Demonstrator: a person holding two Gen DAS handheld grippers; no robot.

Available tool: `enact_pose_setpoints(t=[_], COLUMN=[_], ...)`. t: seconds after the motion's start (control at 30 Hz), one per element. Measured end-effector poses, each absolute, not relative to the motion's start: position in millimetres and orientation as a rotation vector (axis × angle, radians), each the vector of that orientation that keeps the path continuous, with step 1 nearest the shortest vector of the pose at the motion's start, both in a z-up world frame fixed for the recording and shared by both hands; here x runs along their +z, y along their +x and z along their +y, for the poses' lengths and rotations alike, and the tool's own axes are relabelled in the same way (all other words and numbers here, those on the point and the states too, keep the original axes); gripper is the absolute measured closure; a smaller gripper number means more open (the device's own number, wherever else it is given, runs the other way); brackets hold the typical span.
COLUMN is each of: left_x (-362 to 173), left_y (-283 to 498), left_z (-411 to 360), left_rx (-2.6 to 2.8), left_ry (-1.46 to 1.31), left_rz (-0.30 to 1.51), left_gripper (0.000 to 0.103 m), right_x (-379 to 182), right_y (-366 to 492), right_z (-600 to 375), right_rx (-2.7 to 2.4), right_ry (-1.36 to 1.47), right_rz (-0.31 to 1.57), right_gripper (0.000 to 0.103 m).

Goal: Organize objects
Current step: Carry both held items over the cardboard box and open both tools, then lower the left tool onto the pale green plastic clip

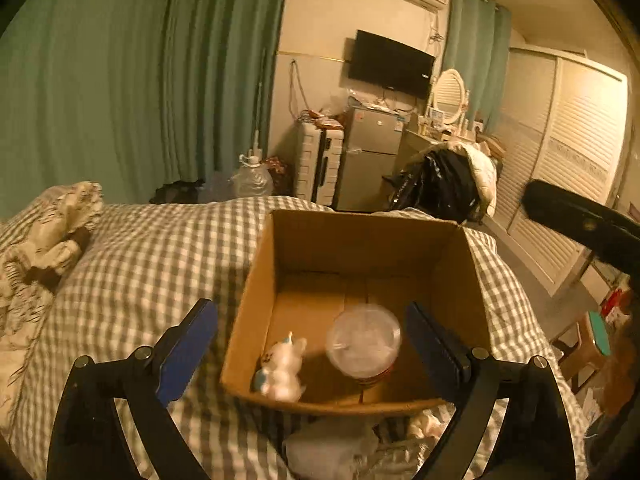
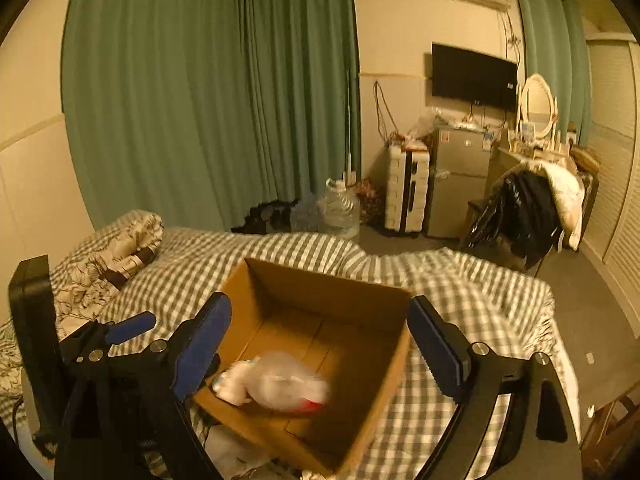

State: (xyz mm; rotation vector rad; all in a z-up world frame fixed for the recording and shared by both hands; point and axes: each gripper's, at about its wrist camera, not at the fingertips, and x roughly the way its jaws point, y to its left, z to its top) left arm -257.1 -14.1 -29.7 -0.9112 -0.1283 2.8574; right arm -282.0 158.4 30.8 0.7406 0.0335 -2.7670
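An open cardboard box [image 1: 260, 276] sits on the checked bed; it also shows in the right wrist view [image 2: 384, 364]. Inside it lie a clear plastic cup with a lid [image 1: 363, 342] and a small white plush toy [image 1: 282, 368]. In the right wrist view the cup [image 2: 288, 384] is blurred and the toy [image 2: 232, 386] lies left of it. My left gripper [image 1: 312, 352] is open and empty, hovering over the box's near side. My right gripper [image 2: 320, 348] is open and empty above the box. The left gripper shows at the left of the right wrist view [image 2: 132, 328].
The checked bed cover [image 1: 152, 248] fills the foreground, with a patterned pillow [image 1: 44, 236] at the left. Crumpled white plastic [image 1: 332, 448] lies just in front of the box. Beyond the bed stand a water jug [image 2: 340, 208], a suitcase, a small fridge [image 2: 460, 180] and a clothes-draped chair [image 2: 524, 212].
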Motion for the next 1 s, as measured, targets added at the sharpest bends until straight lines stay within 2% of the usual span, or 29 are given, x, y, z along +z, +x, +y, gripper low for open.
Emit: enact_pose_setpoints(t=[0.3, 0.5, 0.73, 1.0], left_x=[23.7, 15.5, -43.3, -101.5], left_y=[-174.1, -116.1, -81.0, -72.1], left_z=[-22.8, -25.7, -28.2, -15.0], left_rx=[2.934, 2.935, 2.914, 2.861], left_ry=[-0.944, -0.982, -1.130, -1.263], left_rz=[-0.036, 0.036, 0.010, 0.128], left_gripper=[0.006, 0.006, 0.006, 0.007], right_x=[91.2, 94.0, 32.8, -59.0], right_y=[-191.0, -127.6, -88.2, -92.7], right_z=[173.0, 173.7, 160.6, 156.6], right_rx=[-2.790, -2.806, -2.784, -2.725], right_ry=[0.703, 0.683, 0.808, 1.079], right_rz=[0.148, 0.221, 0.266, 0.214], right_gripper=[0.013, 0.013, 0.013, 0.013])
